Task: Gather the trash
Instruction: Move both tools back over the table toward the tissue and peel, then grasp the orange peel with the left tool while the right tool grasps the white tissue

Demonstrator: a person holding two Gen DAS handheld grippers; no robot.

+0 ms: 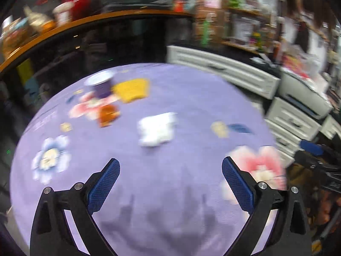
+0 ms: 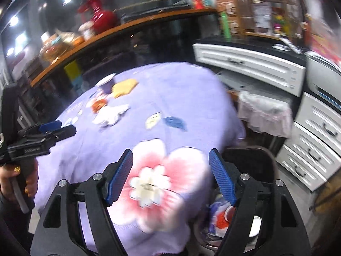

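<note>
On the lilac flowered tablecloth (image 1: 170, 98), a crumpled white wrapper (image 1: 157, 128) is lying near the middle, with an orange packet (image 1: 108, 113), a purple cup (image 1: 101, 84) and a yellow wrapper (image 1: 132, 89) sitting together toward the far edge. I am holding my left gripper (image 1: 170, 166) above the near side, jaws spread wide with nothing between them. I am keeping my right gripper (image 2: 170, 157) over the cloth's corner, its jaws apart and equally bare. Beside that corner, a dark bin (image 2: 251, 155) is showing discarded scraps inside, with white drawers (image 2: 315, 140) standing just beyond it
</note>
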